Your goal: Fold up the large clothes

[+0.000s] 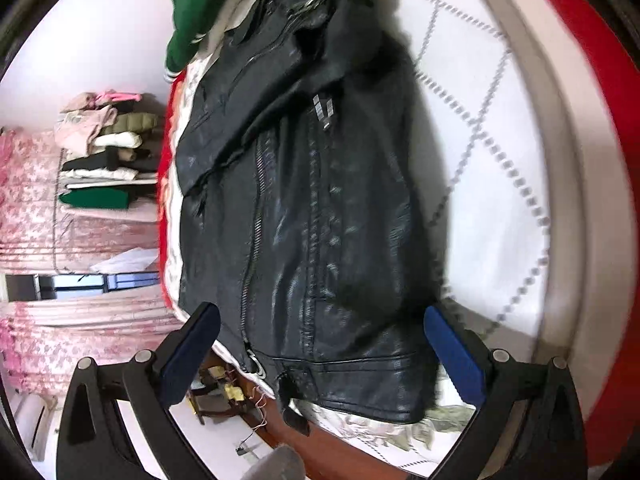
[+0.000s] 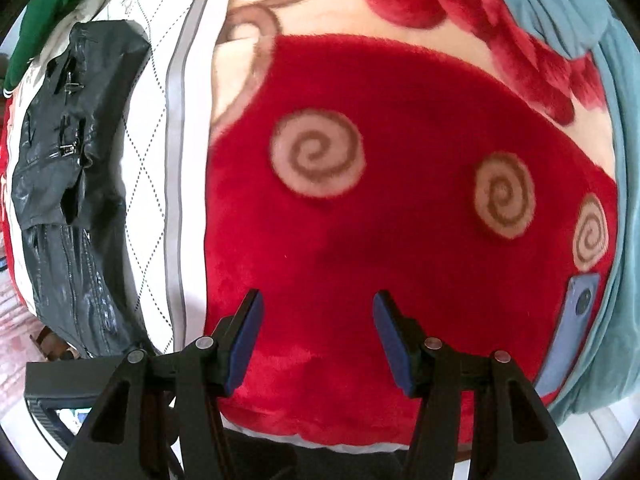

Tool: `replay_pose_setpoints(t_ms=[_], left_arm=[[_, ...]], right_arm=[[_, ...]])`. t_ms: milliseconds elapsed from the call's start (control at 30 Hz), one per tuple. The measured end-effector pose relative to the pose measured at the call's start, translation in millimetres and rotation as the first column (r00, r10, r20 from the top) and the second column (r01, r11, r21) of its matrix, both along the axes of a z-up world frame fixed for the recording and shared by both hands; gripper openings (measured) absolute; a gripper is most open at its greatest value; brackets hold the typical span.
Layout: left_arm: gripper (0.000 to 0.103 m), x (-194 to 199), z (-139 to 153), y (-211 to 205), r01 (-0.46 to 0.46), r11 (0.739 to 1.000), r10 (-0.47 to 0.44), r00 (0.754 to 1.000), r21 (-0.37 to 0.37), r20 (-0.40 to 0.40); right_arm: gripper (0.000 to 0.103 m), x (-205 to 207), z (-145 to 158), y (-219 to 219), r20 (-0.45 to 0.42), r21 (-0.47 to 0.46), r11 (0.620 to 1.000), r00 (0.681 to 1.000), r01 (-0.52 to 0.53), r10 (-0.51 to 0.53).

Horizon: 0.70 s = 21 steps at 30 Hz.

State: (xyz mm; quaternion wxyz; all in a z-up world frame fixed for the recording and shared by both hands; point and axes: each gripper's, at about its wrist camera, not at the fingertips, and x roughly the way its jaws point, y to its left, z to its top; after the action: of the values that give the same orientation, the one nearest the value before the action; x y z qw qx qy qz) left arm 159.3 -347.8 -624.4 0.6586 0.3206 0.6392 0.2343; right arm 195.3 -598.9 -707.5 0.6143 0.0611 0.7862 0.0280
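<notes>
A black leather jacket (image 1: 312,208) lies folded on a white quilted sheet (image 1: 492,184), zips and collar showing. My left gripper (image 1: 320,322) is open and empty, its blue-padded fingers (image 1: 452,348) spread wide over the jacket's hem. In the right wrist view the same jacket (image 2: 68,184) lies at the far left. My right gripper (image 2: 318,312) is open and empty, held above a red fleece blanket (image 2: 360,240) with tan spirals, apart from the jacket.
A green garment (image 1: 196,4) lies beyond the jacket's collar. A stack of folded clothes (image 1: 108,148) stands at the left by pink curtains. A blue phone (image 2: 572,320) lies on the blanket at the right, by a teal cloth (image 2: 616,120).
</notes>
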Motion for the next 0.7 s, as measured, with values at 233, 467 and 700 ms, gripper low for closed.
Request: replay_pose_setpoints(t_ms=[233, 467, 700], left_arm=[[0.103, -2.8, -20.8, 4.2, 0.055, 0.996, -0.053, 0.998, 0.073, -0.028], [0.097, 32.4, -8.9, 65.3, -0.073, 0.997, 0.072, 0.997, 0.038, 0.021], [0.008, 27.0, 25.0, 73.3, -0.082, 0.986, 0.093, 0.993, -0.145, 0.072]], right_arm=[[0.058, 11.4, -2.1, 1.9, -0.012, 0.025, 1.0, 1.0, -0.007, 0.008], [0.059, 39.5, -12.9, 17.4, 0.019, 0.175, 0.985, 1.0, 0.012, -0.015], [0.059, 73.9, -49.7, 63.1, -0.026, 0.629, 0.767, 0.989, 0.13, -0.146]])
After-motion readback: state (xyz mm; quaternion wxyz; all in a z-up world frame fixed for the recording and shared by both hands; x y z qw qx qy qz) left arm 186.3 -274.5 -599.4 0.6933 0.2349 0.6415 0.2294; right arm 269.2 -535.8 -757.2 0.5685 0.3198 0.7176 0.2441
